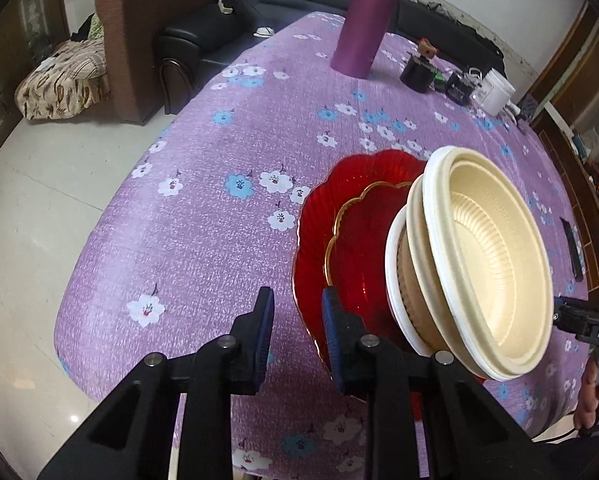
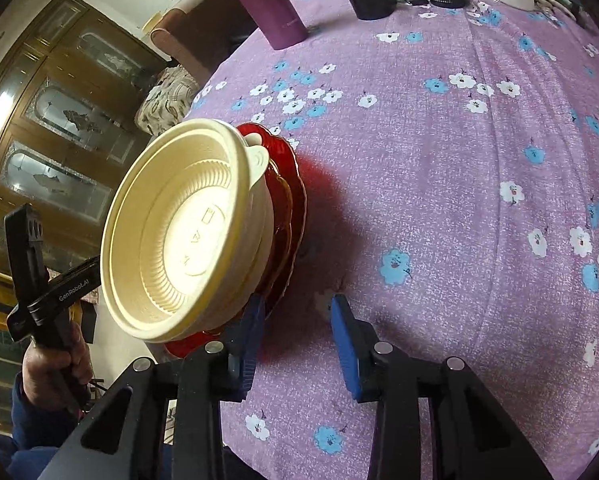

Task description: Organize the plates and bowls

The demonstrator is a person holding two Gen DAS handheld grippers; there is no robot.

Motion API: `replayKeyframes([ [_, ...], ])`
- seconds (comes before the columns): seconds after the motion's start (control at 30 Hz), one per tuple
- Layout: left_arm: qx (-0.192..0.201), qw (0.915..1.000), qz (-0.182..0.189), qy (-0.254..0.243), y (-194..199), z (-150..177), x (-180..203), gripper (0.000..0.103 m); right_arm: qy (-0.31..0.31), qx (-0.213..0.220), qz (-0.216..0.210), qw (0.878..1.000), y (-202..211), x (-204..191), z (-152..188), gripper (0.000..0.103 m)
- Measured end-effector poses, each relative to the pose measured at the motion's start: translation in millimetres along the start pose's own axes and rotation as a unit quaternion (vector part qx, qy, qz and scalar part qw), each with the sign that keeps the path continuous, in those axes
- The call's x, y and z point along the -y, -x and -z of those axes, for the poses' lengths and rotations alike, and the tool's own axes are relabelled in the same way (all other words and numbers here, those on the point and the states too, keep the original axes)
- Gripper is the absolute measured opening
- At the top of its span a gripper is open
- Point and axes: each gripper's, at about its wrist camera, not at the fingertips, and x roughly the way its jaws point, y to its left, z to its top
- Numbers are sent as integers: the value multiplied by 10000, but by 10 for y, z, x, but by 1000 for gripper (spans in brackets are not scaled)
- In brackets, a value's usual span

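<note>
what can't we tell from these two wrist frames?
- Bowl count: both views show nested cream bowls; the upper ones hide those beneath.
- Red plates: the bowls cover their centres in both views.
- Left gripper contact: left wrist view, the inner finger overlaps the plate rim; whether the pads press is unclear.
- Right gripper: same doubt, right wrist view.
- Purple bottle: top cut off by the frame edge.

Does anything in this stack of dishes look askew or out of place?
Yes. The cream bowls nested on the two red plates are off-centre, towards one side. The top bowl's rim looks to stand higher on one side than the white-rimmed bowl beneath. Nothing looks spilled or broken.
</note>
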Motion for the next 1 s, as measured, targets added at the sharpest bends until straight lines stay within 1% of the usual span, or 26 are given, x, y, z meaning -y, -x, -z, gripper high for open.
replayKeyframes([
  [0.07,-38,10000,-29,-71,-36,-21,15,22,-11,-10,61,10000,-30,-5,-8,38],
  [0.1,-55,9999,-22,-103,-56,-32,14,21,-3,-24,94,10000,-47,-12,-16,34],
  [0.17,-89,9999,3,-139,-83,-52,4,21,18,-41,151,9999,-71,-32,-24,33],
  [0.2,-104,9998,-7,-171,-98,-64,-2,21,31,-44,186,9998,-78,-37,-31,31],
  [0.23,-118,9997,-23,-207,-114,-74,-8,21,65,-48,202,9998,-95,-61,-42,26],
  [0.37,-158,9995,-56,-257,-166,-103,-46,21,71,-85,211,9997,-187,-118,-84,18],
  [0.53,-77,9992,-142,-362,-201,-131,-9,21,-66,-147,283,9995,-269,-122,-110,18],
  [0.67,-109,9990,-81,-429,-266,-146,9,21,-242,-166,277,9992,-329,-102,-112,17],
  [0.77,-40,9985,-90,-544,-284,-149,27,21,-299,-106,335,9989,-338,-111,-113,17],
  [0.83,-6,9986,-46,-522,-291,-157,14,21,-322,-43,371,9988,-351,-125,-117,17],
  [0.87,32,9985,-38,-541,-292,-157,18,20,-329,-16,387,9987,-359,-135,-119,17],
  [0.93,101,9977,-45,-670,-289,-142,69,12,-323,32,400,9987,-374,-168,-121,13],
  [1.0,161,9967,-155,-776,-288,-134,113,12,-315,80,454,9984,-380,-219,-110,13],
])
